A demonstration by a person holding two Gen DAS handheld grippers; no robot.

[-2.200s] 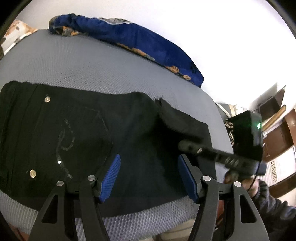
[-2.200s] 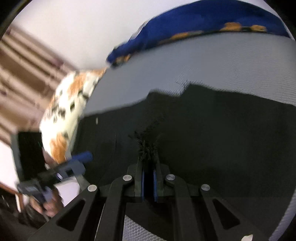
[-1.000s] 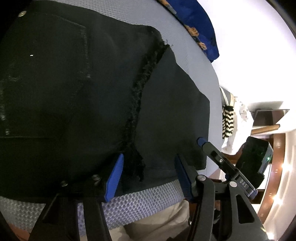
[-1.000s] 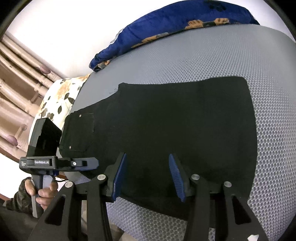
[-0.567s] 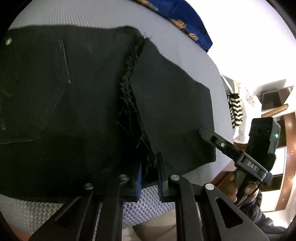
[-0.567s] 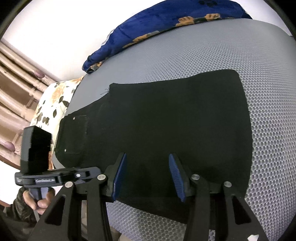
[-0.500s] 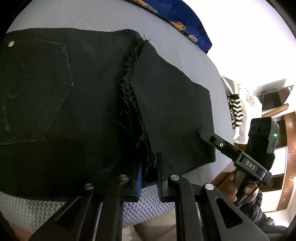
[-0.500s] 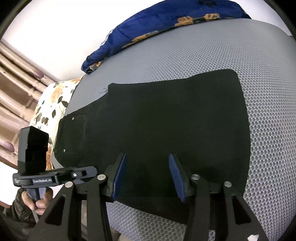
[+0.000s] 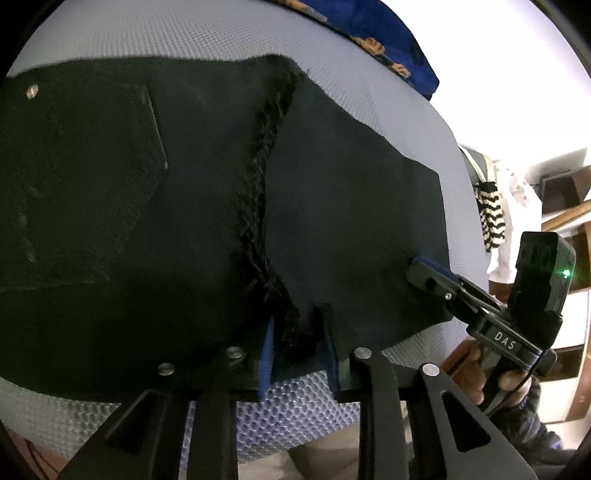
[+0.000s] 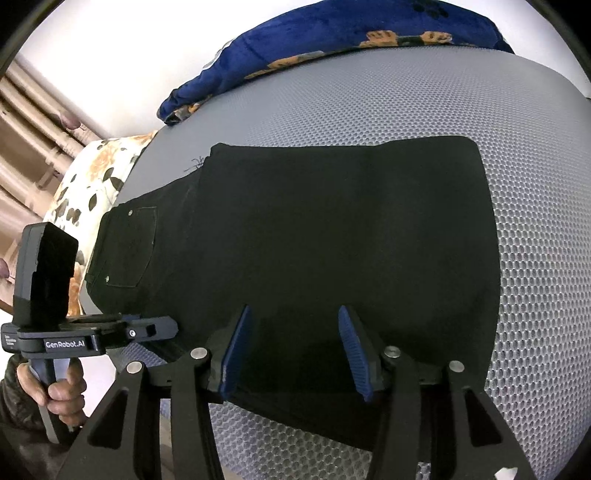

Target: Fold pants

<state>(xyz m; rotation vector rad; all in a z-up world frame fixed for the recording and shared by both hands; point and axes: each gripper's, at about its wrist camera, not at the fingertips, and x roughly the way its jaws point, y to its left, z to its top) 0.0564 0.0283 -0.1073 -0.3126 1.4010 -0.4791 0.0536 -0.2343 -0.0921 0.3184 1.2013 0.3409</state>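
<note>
Black pants (image 9: 155,221) lie folded on a grey mesh mattress (image 9: 184,51), back pocket (image 10: 129,251) towards the left. A frayed hem (image 9: 258,206) runs down the cloth to the near edge. My left gripper (image 9: 297,343) straddles the hem's near end. Its jaws are opening, and the frayed cloth lies loose between the blue pads (image 9: 266,354). My right gripper (image 10: 293,350) stands open over the near edge of the pants (image 10: 332,229), with flat cloth under the gap. Each gripper shows in the other's view: the right gripper (image 9: 424,269), the left gripper (image 10: 162,328).
A blue patterned blanket (image 10: 351,33) lies along the far edge of the mattress. A floral pillow (image 10: 92,184) sits at the left. Wooden furniture (image 9: 565,206) and a striped cloth (image 9: 491,218) stand beyond the right edge. A person's hand (image 10: 62,391) holds the left gripper's handle.
The left gripper's jaws closed on the frayed hem's near end, then parted again. The left view has rolled a little. The right gripper has stayed open in place.
</note>
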